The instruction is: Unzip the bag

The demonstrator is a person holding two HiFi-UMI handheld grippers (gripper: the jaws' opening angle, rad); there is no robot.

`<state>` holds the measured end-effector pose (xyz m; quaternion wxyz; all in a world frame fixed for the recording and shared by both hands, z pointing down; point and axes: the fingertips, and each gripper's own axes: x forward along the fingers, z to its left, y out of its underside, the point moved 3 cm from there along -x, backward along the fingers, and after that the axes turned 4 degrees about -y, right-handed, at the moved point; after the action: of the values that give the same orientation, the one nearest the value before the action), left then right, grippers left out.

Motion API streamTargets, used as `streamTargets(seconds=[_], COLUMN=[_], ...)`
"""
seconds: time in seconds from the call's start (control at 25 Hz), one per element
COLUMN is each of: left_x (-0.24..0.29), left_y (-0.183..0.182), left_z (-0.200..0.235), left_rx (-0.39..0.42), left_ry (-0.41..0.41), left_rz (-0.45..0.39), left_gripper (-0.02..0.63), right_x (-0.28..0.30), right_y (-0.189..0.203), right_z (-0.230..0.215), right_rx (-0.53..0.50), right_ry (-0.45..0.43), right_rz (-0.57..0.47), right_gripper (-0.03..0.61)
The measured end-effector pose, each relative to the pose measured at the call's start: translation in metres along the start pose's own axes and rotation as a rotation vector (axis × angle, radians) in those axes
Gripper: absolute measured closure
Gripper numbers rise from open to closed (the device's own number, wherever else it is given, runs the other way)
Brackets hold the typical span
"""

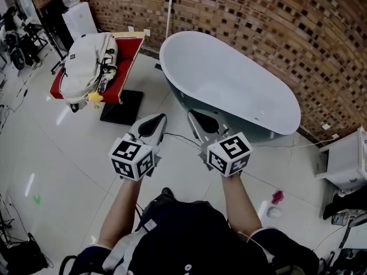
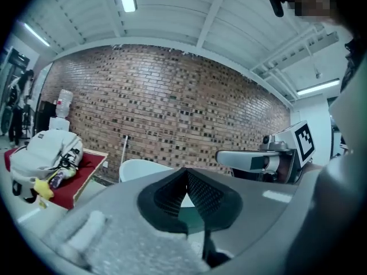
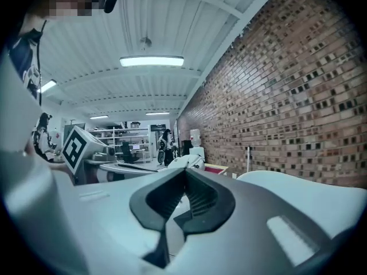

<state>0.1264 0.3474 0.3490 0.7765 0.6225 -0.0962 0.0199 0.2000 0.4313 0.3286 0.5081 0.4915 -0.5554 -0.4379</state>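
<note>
We are holding the left hand-held gripper (image 1: 155, 121) and right hand-held gripper (image 1: 198, 119) closed, empty; we're needing to approach the distant bag (image 1: 85, 66), opening one.

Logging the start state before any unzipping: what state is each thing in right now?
Left gripper: shut, empty, well short of the bag.
Right gripper: shut, empty.
Bag: lying on the red seat, untouched; zip too small to read.
Tub: upright, empty.
</note>
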Motion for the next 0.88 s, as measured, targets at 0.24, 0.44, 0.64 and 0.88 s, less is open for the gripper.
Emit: streamTargets(seconds=[0.24, 0.44, 0.64, 0.88], left_x=[-0.037, -0.063, -0.071, -0.053], left_y=[0.0, -0.003, -0.009, -0.005], left_z=[0.08, 0.131, 0.179, 0.232], left_rx=[-0.028, -0.063, -0.091, -0.092], left_ry=[-0.116, -0.227, -0.326, -0.412], left_rz=[-0.015, -0.041, -0.079, -0.051], left_gripper=[0.612, 0.612, 0.612, 0.612], right_x=[0.096, 0.153, 0.205, 0.27], right_y=[0.003, 0.008, 0.012, 0.014], right_z=[0.041, 0.069, 0.075, 0.06], right_rx=[-0.023, -0.028, -0.03, -0.025], right_ry=[-0.14, -0.252, -0.34, -0.438], right_rz=[0.043, 0.084, 0.106, 0.111], right_gripper=[0.575, 0.575, 0.575, 0.575])
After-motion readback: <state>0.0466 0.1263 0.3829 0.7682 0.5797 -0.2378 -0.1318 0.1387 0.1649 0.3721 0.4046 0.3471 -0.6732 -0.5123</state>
